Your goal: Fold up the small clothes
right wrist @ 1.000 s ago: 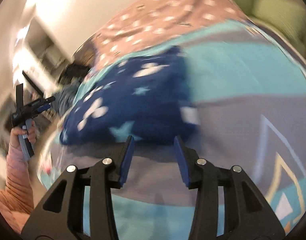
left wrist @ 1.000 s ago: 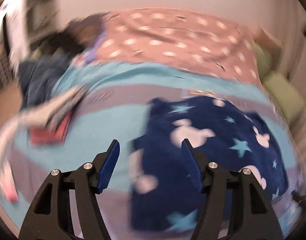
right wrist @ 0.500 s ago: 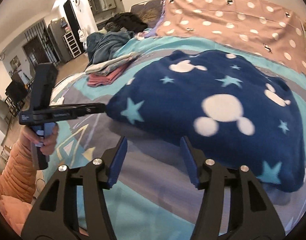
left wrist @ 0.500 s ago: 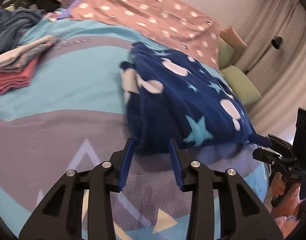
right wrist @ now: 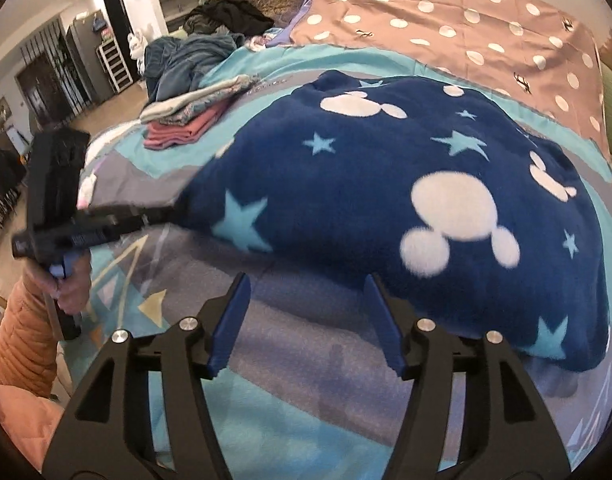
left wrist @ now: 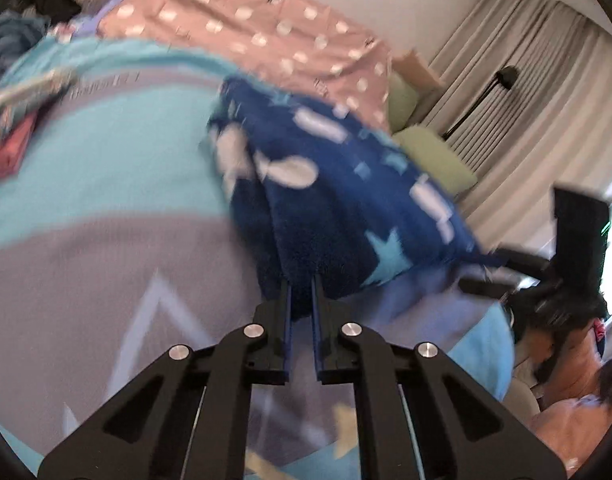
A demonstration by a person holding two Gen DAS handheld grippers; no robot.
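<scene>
Here the navy fleece (left wrist: 346,200) corner sits clamped in the left gripper's (left wrist: 301,280) jaws.

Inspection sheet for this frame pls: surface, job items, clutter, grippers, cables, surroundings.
Surface: bed cover, teal and grey with triangles; pink dotted sheet at its far end.
Job's things: navy fleece garment with stars and white mouse heads, spread on the cover.
Clutter: folded stack of pink and grey cloth; loose dark clothes beyond it.
Grippers: left gripper shut on the garment's near corner; right gripper with jaws opening, nothing between them, just short of the garment's near edge.
Cables: nothing seen.
Surroundings: curtains, floor lamp, green cushions; orange sleeve.
</scene>
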